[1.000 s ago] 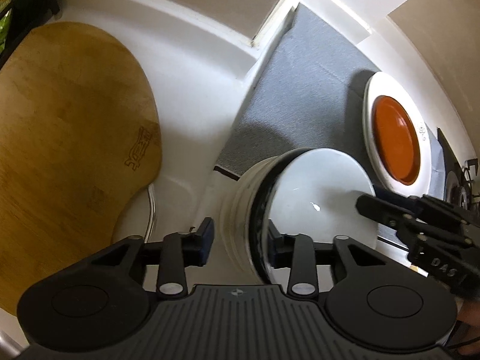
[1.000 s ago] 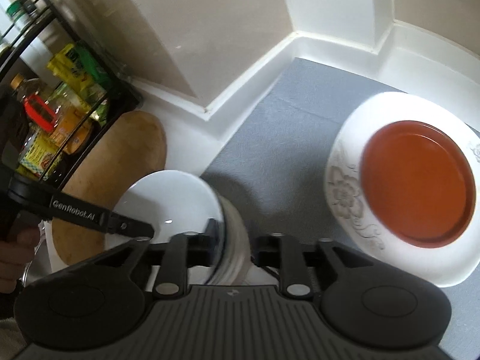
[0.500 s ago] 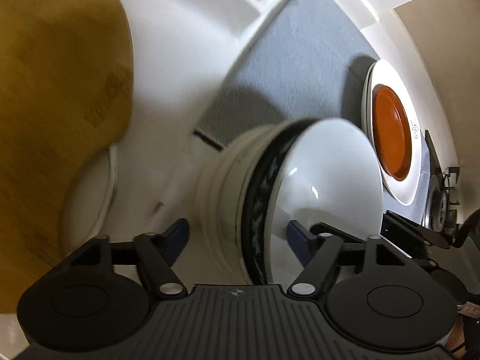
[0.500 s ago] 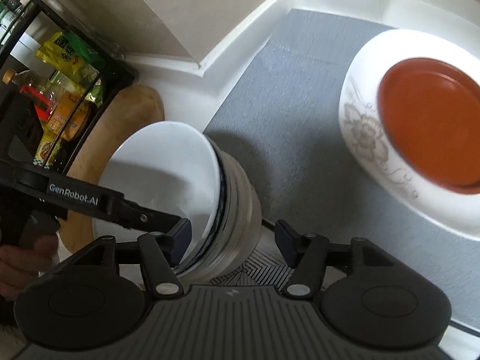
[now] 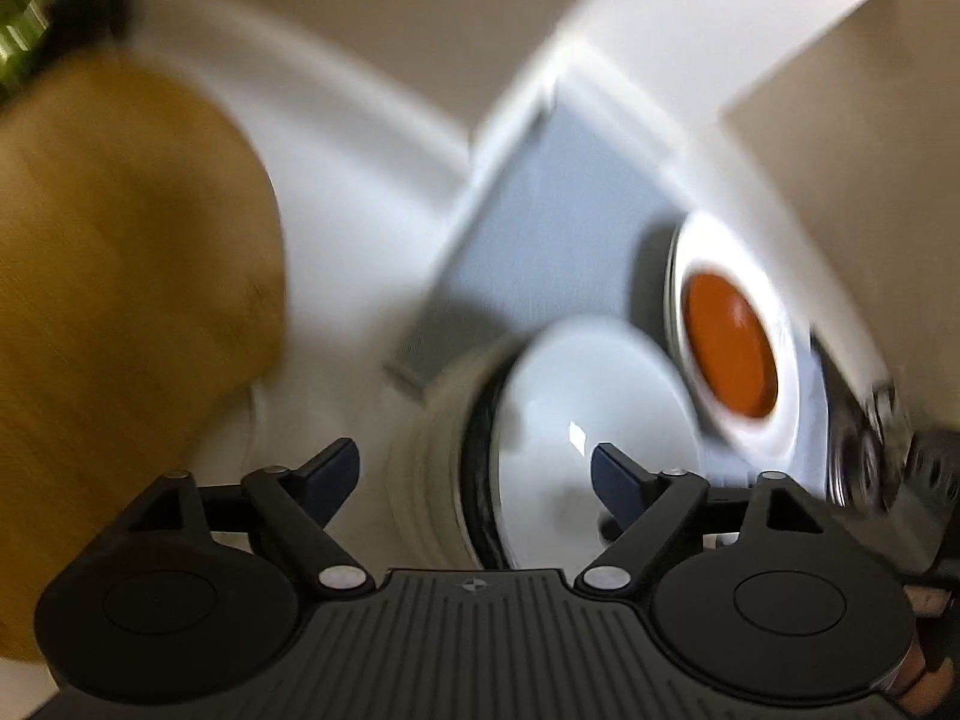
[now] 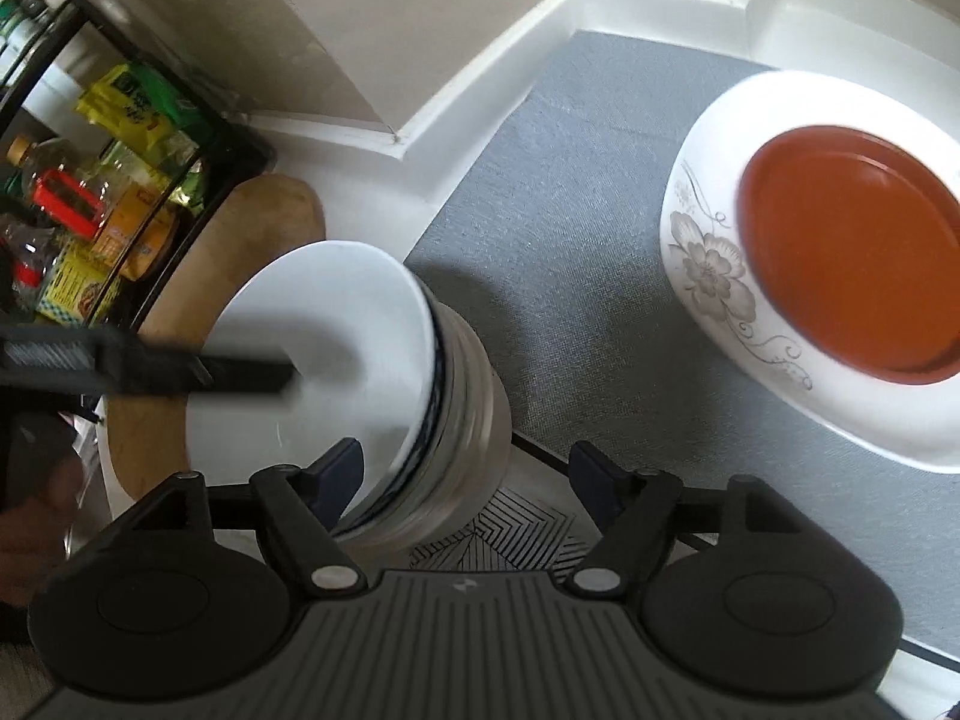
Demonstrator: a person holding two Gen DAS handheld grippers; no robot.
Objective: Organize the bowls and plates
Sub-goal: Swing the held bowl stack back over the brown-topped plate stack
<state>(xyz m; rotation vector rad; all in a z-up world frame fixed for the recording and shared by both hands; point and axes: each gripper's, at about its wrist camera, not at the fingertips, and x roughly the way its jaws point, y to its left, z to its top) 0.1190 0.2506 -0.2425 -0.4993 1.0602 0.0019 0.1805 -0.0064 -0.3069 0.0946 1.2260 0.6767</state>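
The bowls (image 6: pixel 420 396) sat nested in one stack at the mat's (image 6: pixel 588 276) near edge, apparently gathered to save space; the orange plate (image 6: pixel 852 264) lay inside the white dish (image 6: pixel 708 264) further along. Both grippers had their tongs spread apart, holding nothing. The right gripper (image 6: pixel 465 468) straddled the stack's rim from above; the left gripper (image 5: pixel 474 468) faced the same stack, its view blurred.

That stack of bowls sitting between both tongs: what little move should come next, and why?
Probably draw both tongs back from the bowls. The left tongs and right tongs both stand open on either side of the stack's rim, gripping nothing, and the stack seems to rest at the edge of the grey mat, beside the plate.
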